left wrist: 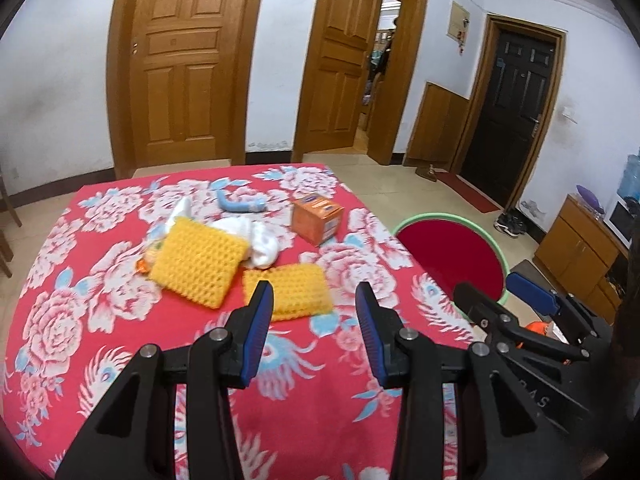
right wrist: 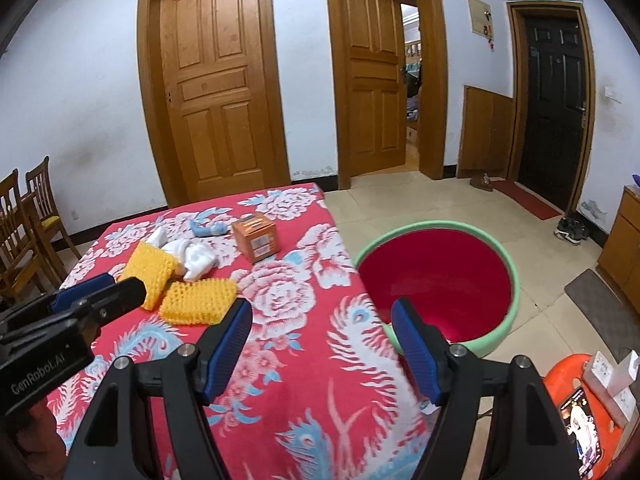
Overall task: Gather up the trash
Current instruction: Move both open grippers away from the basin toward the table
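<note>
Trash lies on a table with a red floral cloth (left wrist: 120, 320): two yellow sponges (left wrist: 198, 266) (left wrist: 298, 290), crumpled white paper (left wrist: 258, 240), a light blue tube (left wrist: 242, 205) and an orange box (left wrist: 318, 218). They also show in the right wrist view: sponges (right wrist: 154, 270) (right wrist: 198, 300), paper (right wrist: 192, 256), box (right wrist: 256, 236). A green-rimmed red basin (right wrist: 436, 280) stands on the floor at the table's right. My left gripper (left wrist: 314, 300) is open and empty, just short of the near sponge. My right gripper (right wrist: 322, 320) is open and empty over the table's right edge.
Wooden chairs (right wrist: 24, 220) stand to the left of the table. An orange stool (right wrist: 580, 400) with a phone and white items is at lower right. Wooden doors, a black door (right wrist: 556, 100), shoes (right wrist: 570, 230) and a low cabinet (left wrist: 580, 248) line the room.
</note>
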### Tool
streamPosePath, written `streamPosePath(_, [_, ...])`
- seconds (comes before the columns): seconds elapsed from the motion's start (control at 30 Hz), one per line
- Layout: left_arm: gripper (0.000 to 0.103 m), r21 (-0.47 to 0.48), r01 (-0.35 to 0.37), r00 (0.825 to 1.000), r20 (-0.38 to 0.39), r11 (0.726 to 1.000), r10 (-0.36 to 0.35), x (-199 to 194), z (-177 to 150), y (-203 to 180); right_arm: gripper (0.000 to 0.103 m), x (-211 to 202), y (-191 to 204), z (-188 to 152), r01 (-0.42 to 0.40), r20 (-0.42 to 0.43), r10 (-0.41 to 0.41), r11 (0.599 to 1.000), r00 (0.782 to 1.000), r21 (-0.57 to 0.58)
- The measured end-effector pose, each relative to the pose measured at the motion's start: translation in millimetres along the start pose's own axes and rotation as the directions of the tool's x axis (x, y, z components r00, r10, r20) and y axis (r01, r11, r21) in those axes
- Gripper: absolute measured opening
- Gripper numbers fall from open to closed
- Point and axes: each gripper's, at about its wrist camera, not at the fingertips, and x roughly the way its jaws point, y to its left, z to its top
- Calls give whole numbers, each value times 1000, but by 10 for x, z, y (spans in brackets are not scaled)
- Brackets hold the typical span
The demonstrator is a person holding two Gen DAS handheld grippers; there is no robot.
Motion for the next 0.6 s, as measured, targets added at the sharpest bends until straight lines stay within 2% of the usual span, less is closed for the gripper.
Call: streamPosePath(0.6, [43, -109, -135, 990, 22, 985, 139, -321, -151, 697, 74, 77, 692, 25, -133, -7, 133, 988, 991, -82])
